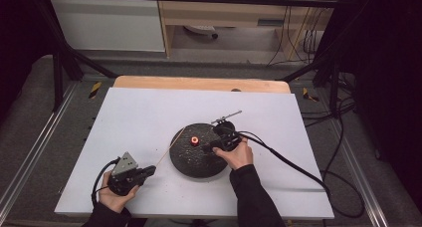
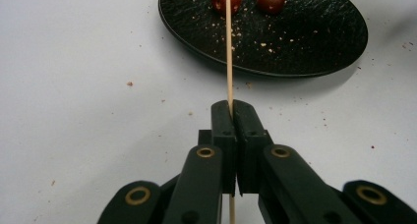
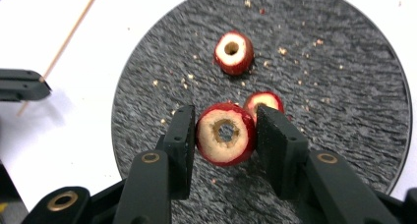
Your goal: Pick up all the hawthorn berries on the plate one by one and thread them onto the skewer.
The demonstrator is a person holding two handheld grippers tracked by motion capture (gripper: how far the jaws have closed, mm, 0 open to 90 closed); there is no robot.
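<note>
Plainly, the threading had barely begun. Nearest the person, off the black plate's [image 1: 185, 166] left edge, the left gripper [image 2: 231, 106] was clamped tight on a thin wooden skewer [image 2: 228, 62] aimed at the plate, apparently bare. Over the plate, the right gripper [image 3: 223, 130] pinched one cored red fruit piece [image 3: 225, 133]; two other pieces [image 3: 233, 52] remained on the plate beyond.
</note>
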